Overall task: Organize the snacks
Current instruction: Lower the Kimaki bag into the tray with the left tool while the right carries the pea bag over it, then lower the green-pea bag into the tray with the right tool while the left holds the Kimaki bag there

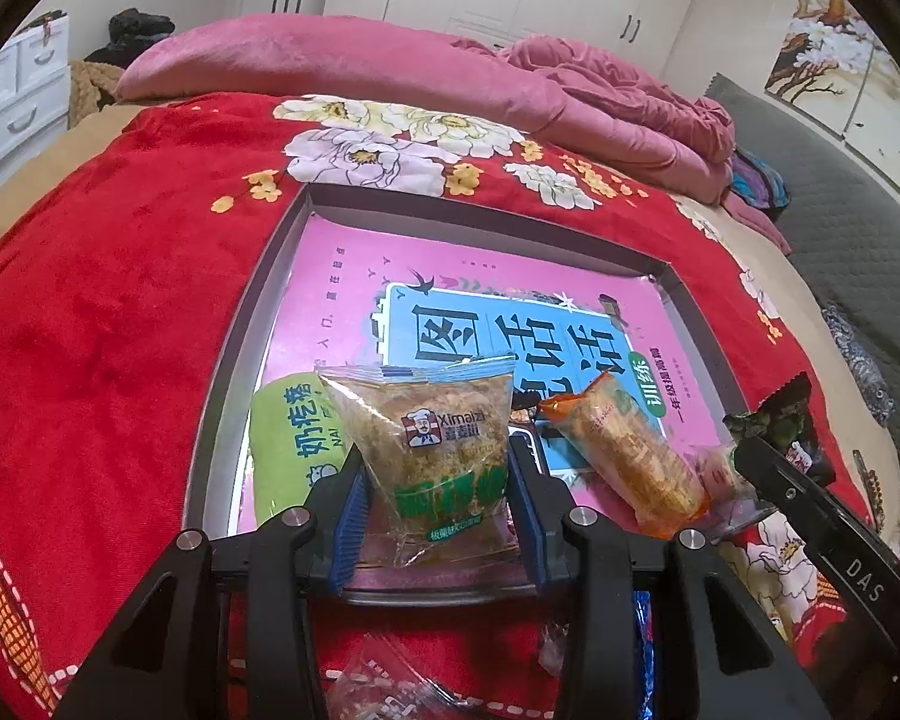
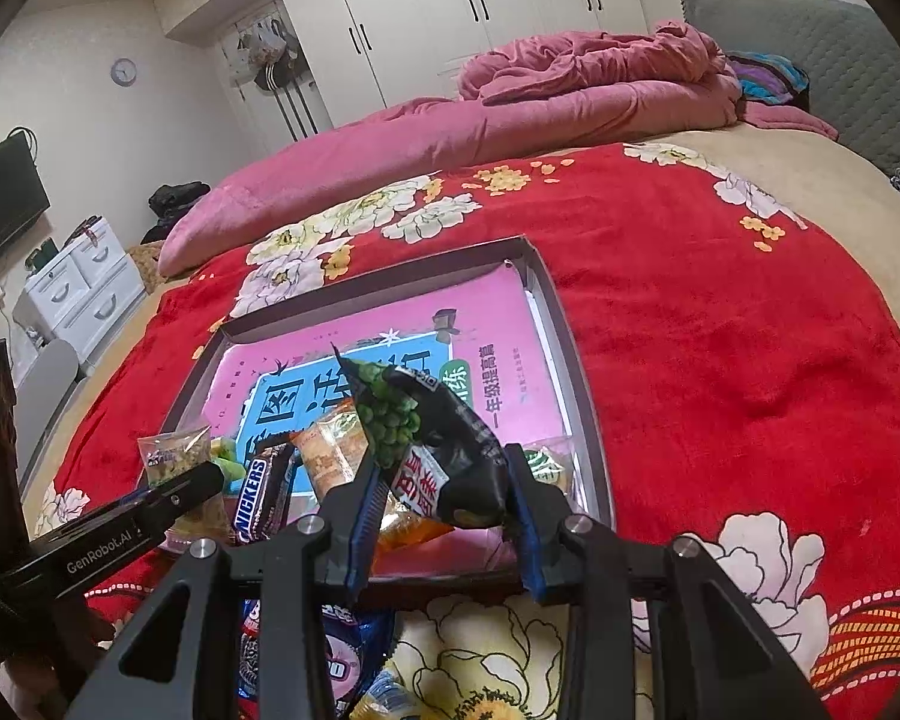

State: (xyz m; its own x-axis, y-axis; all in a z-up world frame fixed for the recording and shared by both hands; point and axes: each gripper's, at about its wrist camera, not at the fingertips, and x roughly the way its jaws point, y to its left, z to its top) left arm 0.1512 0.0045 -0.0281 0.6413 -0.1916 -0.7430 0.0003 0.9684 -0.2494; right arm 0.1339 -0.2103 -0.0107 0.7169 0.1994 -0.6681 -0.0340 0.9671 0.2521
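Observation:
A shallow grey box (image 1: 270,276) with a pink book inside lies on the red floral blanket. My left gripper (image 1: 438,504) is shut on a clear Ximaizi pastry pack (image 1: 432,420), held over the box's near edge. A green pack (image 1: 291,444) and an orange cracker pack (image 1: 630,456) lie in the box. My right gripper (image 2: 444,498) is shut on a black pack of green peas (image 2: 432,438), above the box's near right part (image 2: 576,360). A Snickers bar (image 2: 258,495) and the orange pack (image 2: 330,456) lie below it.
Loose snack packs lie on the blanket in front of the box (image 2: 330,654), and a clear wrapper shows in the left wrist view (image 1: 390,684). A pink quilt (image 1: 510,78) is heaped at the far side of the bed. White wardrobes and drawers stand beyond.

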